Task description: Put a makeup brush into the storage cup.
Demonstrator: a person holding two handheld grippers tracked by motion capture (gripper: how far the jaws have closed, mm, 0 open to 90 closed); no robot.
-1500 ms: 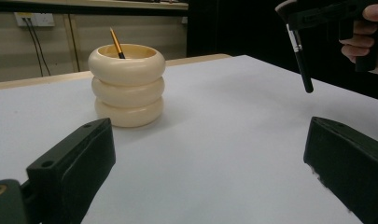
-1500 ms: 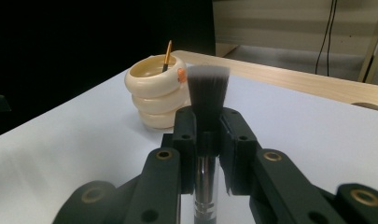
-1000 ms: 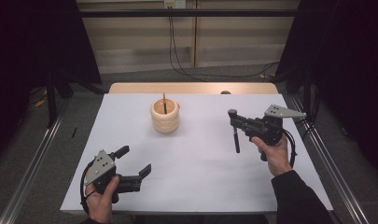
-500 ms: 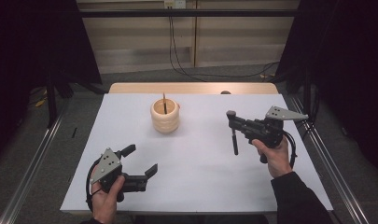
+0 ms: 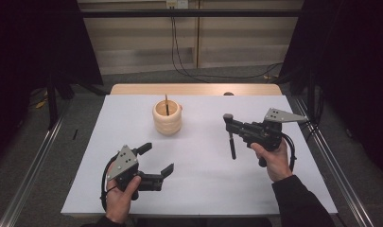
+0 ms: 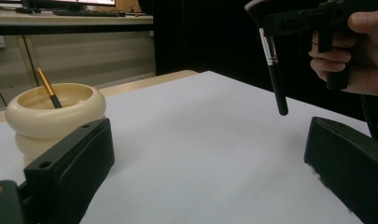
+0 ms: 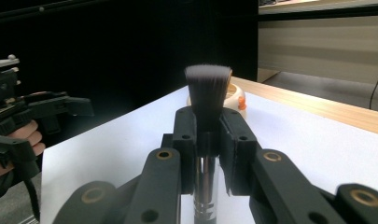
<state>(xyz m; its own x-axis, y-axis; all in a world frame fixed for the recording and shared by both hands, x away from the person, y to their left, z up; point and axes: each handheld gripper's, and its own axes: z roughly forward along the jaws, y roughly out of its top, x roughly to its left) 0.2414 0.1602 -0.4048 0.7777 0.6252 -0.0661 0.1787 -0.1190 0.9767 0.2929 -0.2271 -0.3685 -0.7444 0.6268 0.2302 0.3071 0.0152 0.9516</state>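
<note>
Nearest the person, at the front left of the white-covered counter [image 5: 203,184], the left hand-held gripper [image 5: 153,161] sits low over the surface in the person's left hand [image 5: 117,201]. Its two black jaws stand wide apart and released, with bare white counter between them; nothing is gripped. The grey three-cornered plate on top of it faces upward.

Farther back and to the right, the right hand-held gripper [image 5: 231,125] is held above the counter in the person's right hand [image 5: 274,161]. Its jaws are clenched on a makeup brush [image 5: 232,144], grasping it at the metal ferrule just below the bristles. In the right gripper view the flat-topped dark bristle head [image 7: 207,91] rises above the jaw tips and the silver ferrule runs down between them. In the left gripper view the brush hangs roughly upright, black handle downward, with its lower end clear of the counter.

Beyond both, near the counter's middle toward the far edge, stands a cream ribbed holder [image 5: 167,118]. A thin brush [image 5: 166,104] with a golden-brown handle leans inside it. The holder is well apart from both hand-held grippers.
</note>
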